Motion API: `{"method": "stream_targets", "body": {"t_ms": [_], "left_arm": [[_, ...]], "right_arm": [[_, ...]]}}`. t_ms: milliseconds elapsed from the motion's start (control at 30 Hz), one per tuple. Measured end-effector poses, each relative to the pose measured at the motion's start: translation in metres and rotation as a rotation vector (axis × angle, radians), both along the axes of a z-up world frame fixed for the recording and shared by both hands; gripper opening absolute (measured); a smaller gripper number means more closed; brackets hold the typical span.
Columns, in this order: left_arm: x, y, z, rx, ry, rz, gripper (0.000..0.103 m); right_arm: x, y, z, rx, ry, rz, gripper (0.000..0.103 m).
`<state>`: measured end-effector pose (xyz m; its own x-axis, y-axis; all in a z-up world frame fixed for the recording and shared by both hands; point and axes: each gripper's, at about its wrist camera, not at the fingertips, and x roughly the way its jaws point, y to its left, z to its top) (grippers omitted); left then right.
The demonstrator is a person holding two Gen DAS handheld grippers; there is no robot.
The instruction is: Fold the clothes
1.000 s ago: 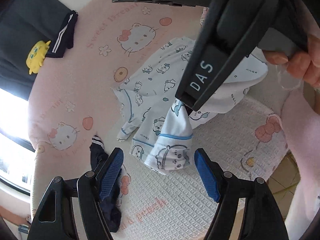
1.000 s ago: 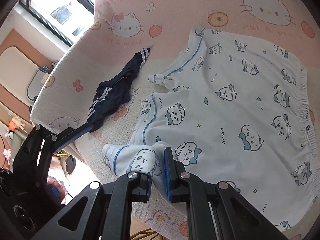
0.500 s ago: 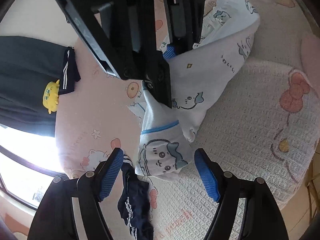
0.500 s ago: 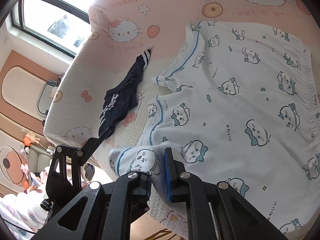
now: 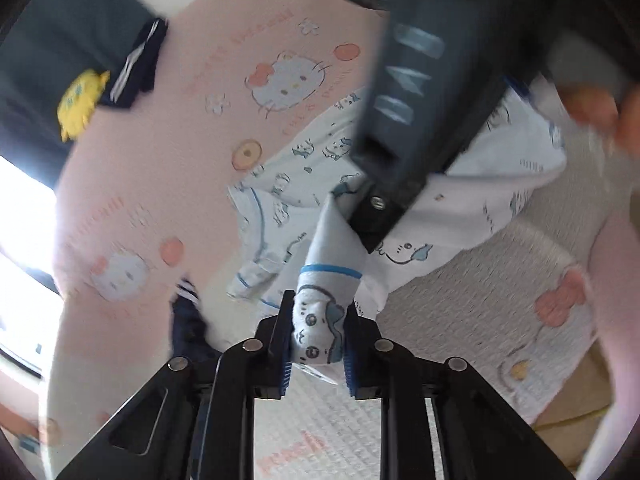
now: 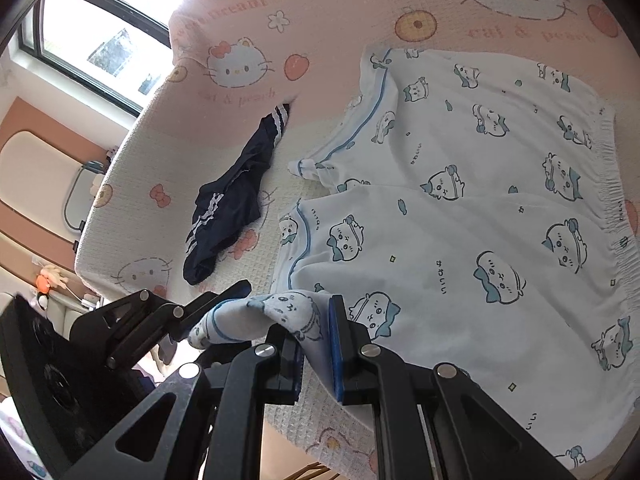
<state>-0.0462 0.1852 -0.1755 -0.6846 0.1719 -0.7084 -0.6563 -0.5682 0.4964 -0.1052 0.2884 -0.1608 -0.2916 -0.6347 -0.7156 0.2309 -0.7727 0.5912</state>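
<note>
Presently, findings run left to right.
Navy garment (image 6: 228, 204): crumpled on the bed cover (image 6: 224, 12), left of the shorts, untouched.
Left gripper (image 5: 316, 344): jaws closing on a bunched hem corner of the shorts; the cloth sits between the pads.
Right gripper (image 6: 316, 340): jaws nearly shut, pinching the same leg hem a little further along.
Shorts (image 6: 480, 208): white, cartoon print, spread mostly flat on the bed, waistband at the right; the near leg's corner is lifted off the cover.
Progress: early, by my reading. No fold is yet laid; both grips are just set on one leg.
Remaining: carry that leg over, fold down, then the navy garment.
</note>
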Motion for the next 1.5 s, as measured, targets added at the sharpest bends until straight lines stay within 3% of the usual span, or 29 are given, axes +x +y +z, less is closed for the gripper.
{"method": "stream_targets", "body": {"t_ms": [133,333,900,1100,1500], "left_arm": [[-0.014,-0.01,0.016,0.153,-0.137,0.114,0.012],[-0.035,-0.013,0.025,0.263,-0.168,0.201,0.012],[-0.101,0.01,0.045,0.345,-0.139,0.285,0.012],[-0.127,0.013,0.051,0.4,-0.164,0.295,0.012],[-0.198,0.012,0.044,0.426,-0.244,0.307,0.012]], "right_arm": [[0.0,-0.001,0.005,0.008,0.034,-0.012,0.009],[-0.012,0.002,0.015,0.014,0.07,-0.032,0.009],[-0.071,0.021,0.041,0.017,0.116,-0.089,0.009],[-0.096,0.021,0.05,0.05,0.122,-0.068,0.009],[-0.161,0.015,0.039,0.089,0.094,-0.05,0.009]]}}
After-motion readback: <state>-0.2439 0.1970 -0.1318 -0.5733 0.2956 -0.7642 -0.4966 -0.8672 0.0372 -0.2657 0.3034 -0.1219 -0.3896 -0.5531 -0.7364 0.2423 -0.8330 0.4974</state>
